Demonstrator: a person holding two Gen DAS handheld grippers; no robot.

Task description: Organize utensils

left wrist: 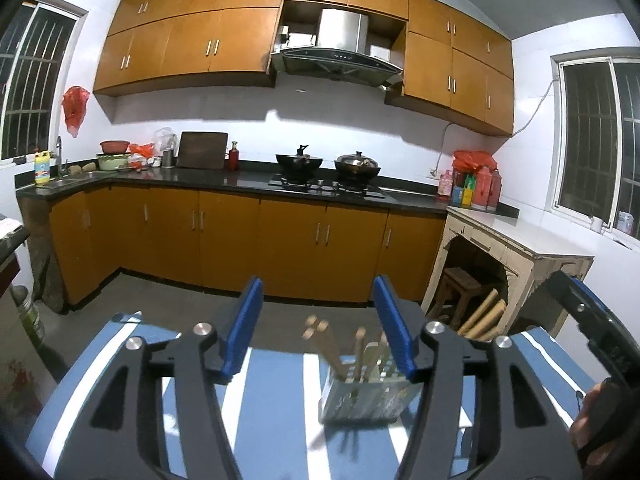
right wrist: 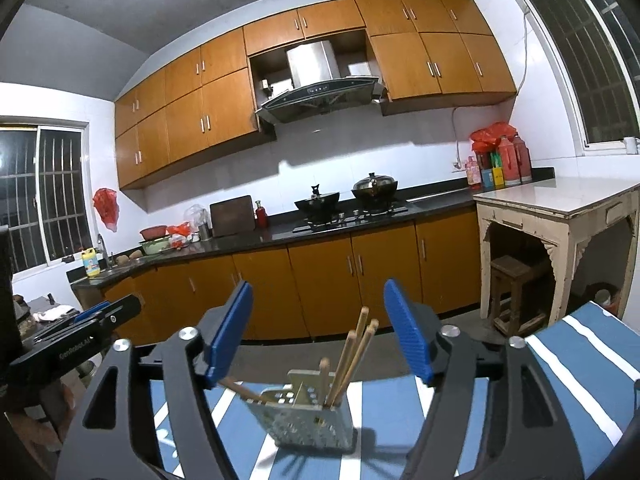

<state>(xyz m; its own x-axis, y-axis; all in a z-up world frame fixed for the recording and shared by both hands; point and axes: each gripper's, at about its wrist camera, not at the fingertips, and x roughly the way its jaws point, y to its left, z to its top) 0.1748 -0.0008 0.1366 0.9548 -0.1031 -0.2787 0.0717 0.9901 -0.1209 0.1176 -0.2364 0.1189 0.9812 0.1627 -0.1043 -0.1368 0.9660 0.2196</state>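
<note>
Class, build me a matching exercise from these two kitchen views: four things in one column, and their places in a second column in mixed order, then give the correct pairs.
Things:
1. chopsticks
2. utensil holder
3. lidded wok
4. wooden stool

Places:
A. under the white side table
B. on the striped cloth
C. on the stove
D. standing in the perforated caddy

Pairs: 1-D, 2-B, 3-C, 4-A

Indoor light from overhead, fairly bright, dark windows (left wrist: 596, 136) so no daylight. Heavy fisheye bend and black corners. Glare on the far tiled wall (right wrist: 312, 156); near chopsticks (left wrist: 320, 332) look motion-blurred in the left view.
</note>
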